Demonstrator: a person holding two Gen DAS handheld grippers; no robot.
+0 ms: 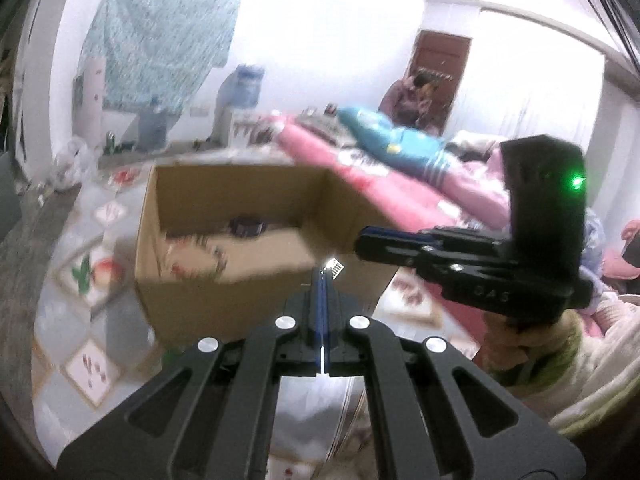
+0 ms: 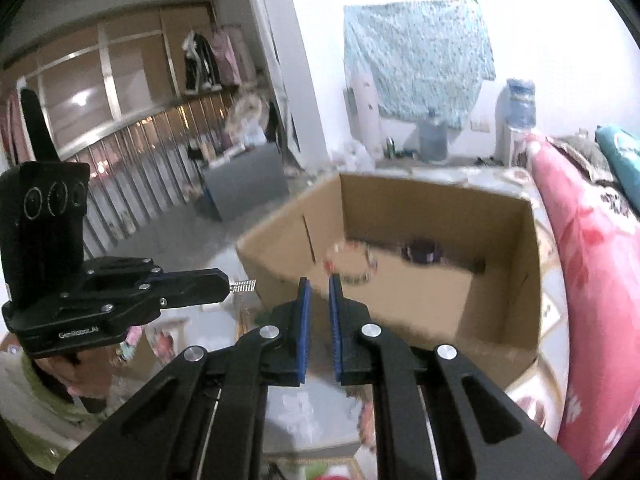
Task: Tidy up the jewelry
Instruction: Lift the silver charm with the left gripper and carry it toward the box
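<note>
An open cardboard box [image 1: 240, 170] [image 2: 440, 194] stands on a patterned cloth just ahead of both grippers. On its floor lie a dark round piece [image 1: 246, 227] [image 2: 422, 254] and a blurred beaded bracelet [image 2: 352, 264]. My left gripper [image 1: 322, 276] [image 2: 225, 280] is shut on a small ribbed silver piece [image 1: 335, 269] [image 2: 245, 286] that sticks out past its tips, in front of the box's near wall. My right gripper [image 2: 319, 280] [image 1: 358, 244] hangs beside it, near the box's front rim. Its blue pads [image 2: 304, 304] stand a narrow gap apart with nothing between them.
A pink quilt [image 1: 360, 176] [image 2: 580, 260] with a blue pillow [image 1: 384, 132] runs along the right of the box. A grey cabinet [image 2: 244, 176] stands at the back left. A person [image 1: 408, 100] is by the far door. The patterned cloth [image 1: 92, 368] spreads left of the box.
</note>
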